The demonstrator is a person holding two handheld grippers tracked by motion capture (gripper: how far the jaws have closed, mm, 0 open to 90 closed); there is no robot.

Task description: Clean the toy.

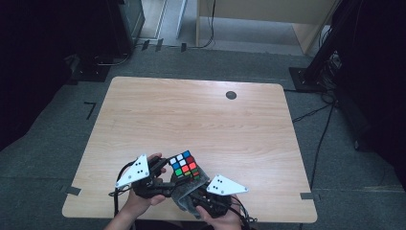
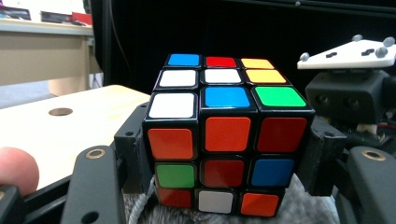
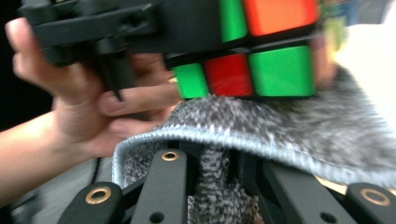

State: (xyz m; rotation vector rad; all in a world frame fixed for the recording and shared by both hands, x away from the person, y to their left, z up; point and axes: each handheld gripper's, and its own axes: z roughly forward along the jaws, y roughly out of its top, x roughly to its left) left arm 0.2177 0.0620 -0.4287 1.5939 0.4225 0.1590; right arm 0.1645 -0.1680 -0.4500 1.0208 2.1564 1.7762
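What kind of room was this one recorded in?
Probably a lab or studio set up for recording: a bare wooden table on grey carpet, black stands with trailing cables beside it, and another desk behind.

Most of the table is lying open ahead — free passage; the cube and grey cloth are crowding the near edge between both grippers.

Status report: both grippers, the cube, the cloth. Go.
Left gripper shut on the puzzle cube, held above the table. Right gripper shut on the grey cloth, pressed under the cube. Nothing in the way.
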